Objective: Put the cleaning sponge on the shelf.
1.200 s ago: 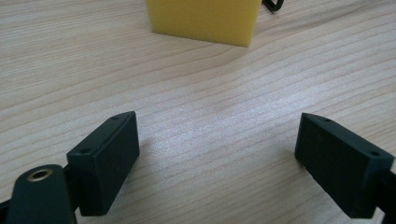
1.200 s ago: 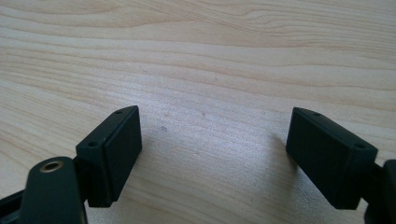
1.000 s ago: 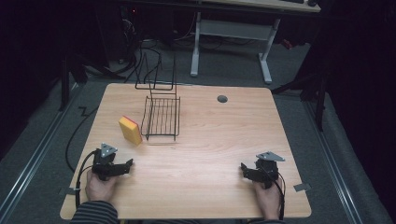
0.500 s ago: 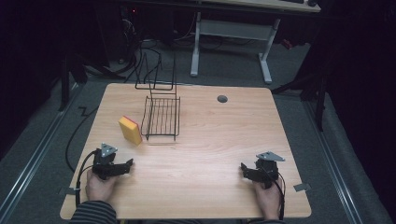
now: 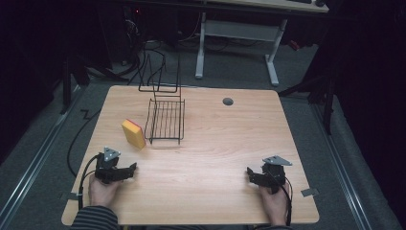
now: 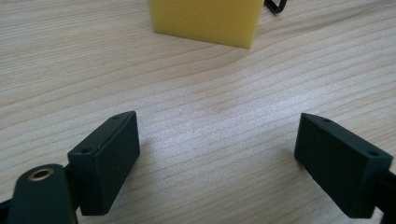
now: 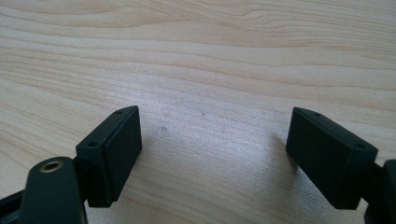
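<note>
- The left gripper (image 5: 125, 171) rests on the light wooden table (image 5: 215, 143) near its front left corner, jaws spread apart with bare wood between them.
- The yellow and orange rectangular sponge (image 5: 133, 133) lies just ahead of the left gripper's fingertips (image 6: 109, 158), apart from them; in the left gripper view it sits beyond the gap between the jaws (image 6: 205, 21).
- The black wire rack (image 5: 166, 120) stands just beside the sponge, on its right, farther from those fingertips.
- The right gripper (image 5: 253, 175) rests near the front right corner, well apart from sponge and rack; bare wood lies between its fingers (image 7: 114, 154).
- A small round dark grommet hole (image 5: 228, 101) lies far beyond the right gripper's fingertips, towards the table's back edge.
</note>
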### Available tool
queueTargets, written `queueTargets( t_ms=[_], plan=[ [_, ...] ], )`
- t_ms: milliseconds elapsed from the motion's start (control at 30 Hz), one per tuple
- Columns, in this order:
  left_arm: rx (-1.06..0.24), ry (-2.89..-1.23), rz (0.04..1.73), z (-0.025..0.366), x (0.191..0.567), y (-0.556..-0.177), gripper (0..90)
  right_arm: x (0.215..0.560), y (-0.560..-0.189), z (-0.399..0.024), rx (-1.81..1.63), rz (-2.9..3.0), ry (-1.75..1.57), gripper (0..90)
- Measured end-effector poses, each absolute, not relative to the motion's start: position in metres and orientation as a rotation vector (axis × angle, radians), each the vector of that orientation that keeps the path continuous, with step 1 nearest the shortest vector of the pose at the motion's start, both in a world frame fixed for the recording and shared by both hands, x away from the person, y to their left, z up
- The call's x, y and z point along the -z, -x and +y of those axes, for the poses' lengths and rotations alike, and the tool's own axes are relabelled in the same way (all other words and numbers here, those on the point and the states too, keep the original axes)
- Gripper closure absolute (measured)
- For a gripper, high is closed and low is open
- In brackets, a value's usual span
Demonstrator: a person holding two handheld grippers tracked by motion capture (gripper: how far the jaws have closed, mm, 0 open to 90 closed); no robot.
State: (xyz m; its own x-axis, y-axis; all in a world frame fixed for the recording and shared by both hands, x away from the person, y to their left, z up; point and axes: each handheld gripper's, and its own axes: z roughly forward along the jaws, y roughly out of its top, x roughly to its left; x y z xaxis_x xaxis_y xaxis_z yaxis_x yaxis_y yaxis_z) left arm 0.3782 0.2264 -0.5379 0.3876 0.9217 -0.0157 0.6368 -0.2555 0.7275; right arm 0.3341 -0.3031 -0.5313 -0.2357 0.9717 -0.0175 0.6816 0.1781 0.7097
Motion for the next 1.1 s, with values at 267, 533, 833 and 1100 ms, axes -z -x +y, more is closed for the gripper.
queueTargets(
  t_ms=[267,533,833,1100],
  plan=[
    [-0.545,-2.005,1.32,0.226,0.538,-0.378,12.3,0.531,-0.334,-0.303,-0.812,1.987,-1.553,18.4],
    [-0.54,-1.989,1.301,0.225,0.531,-0.375,11.3,0.531,-0.334,-0.303,-0.811,1.986,-1.554,18.5],
    [-0.533,-1.952,1.267,0.224,0.516,-0.373,8.9,0.531,-0.334,-0.303,-0.811,1.986,-1.555,18.4],
    [-0.551,-1.9,1.251,0.226,0.499,-0.372,6.4,0.531,-0.334,-0.303,-0.811,1.986,-1.553,18.4]
  ],
)
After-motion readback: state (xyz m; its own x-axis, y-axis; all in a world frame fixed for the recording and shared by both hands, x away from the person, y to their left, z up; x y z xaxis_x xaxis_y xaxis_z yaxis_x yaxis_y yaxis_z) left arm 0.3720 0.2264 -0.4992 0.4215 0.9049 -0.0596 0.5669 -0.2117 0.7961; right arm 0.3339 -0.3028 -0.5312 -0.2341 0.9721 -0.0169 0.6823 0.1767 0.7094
